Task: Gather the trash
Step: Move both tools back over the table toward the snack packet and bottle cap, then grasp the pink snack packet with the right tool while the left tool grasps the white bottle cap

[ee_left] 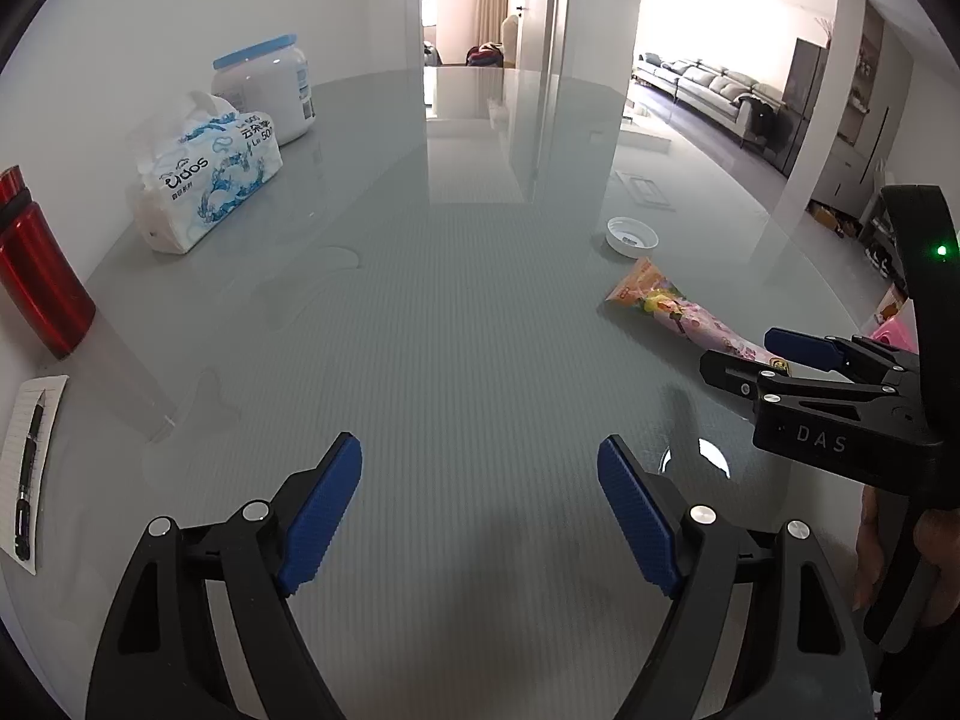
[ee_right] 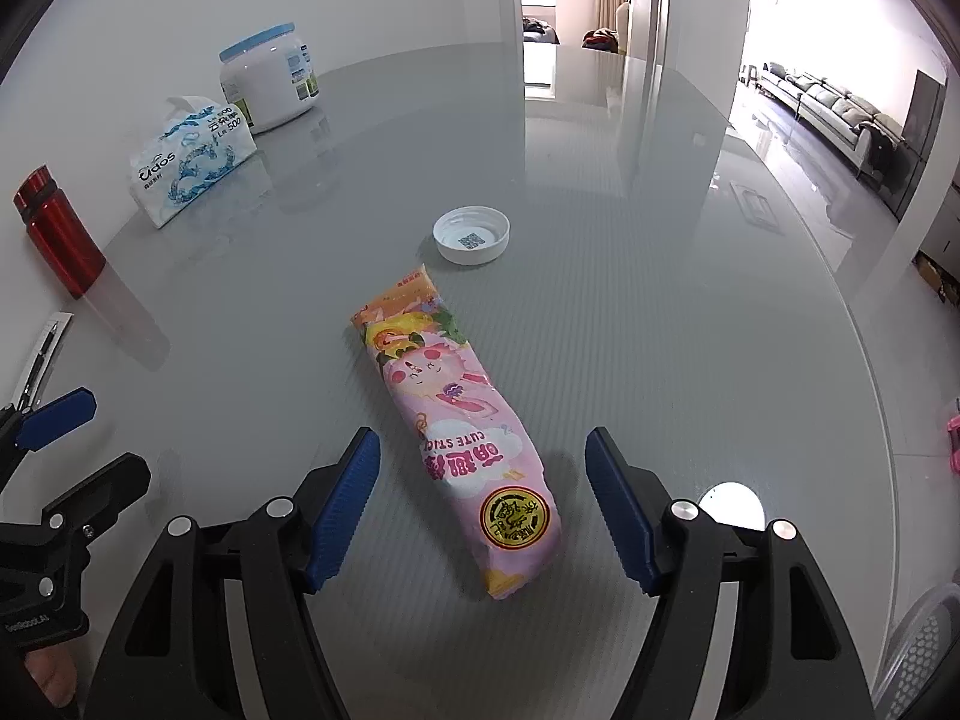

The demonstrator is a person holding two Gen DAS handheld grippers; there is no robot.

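Note:
A pink and orange snack wrapper (ee_right: 444, 384) lies flat on the grey glass table (ee_right: 660, 330), and the left wrist view shows this wrapper (ee_left: 672, 309) at the right. My right gripper (ee_right: 483, 444) is open, its blue pads on either side of the wrapper's near end without touching it. Just beyond the wrapper's far end a white bottle cap (ee_right: 471, 235) rests upside down; in the left wrist view the cap (ee_left: 631, 235) is also at the right. My left gripper (ee_left: 480, 462) is open over bare table, with nothing between its fingers. It stands left of the right gripper (ee_left: 741, 351).
Along the left wall stand a red bottle (ee_left: 36, 264), a tissue pack (ee_left: 204, 180) and a white jar with a blue lid (ee_left: 270, 90). A notepad with a pen (ee_left: 30, 468) lies at the near left. The table's curved edge (ee_right: 864, 360) runs on the right, with a mesh container (ee_right: 918, 642) below it.

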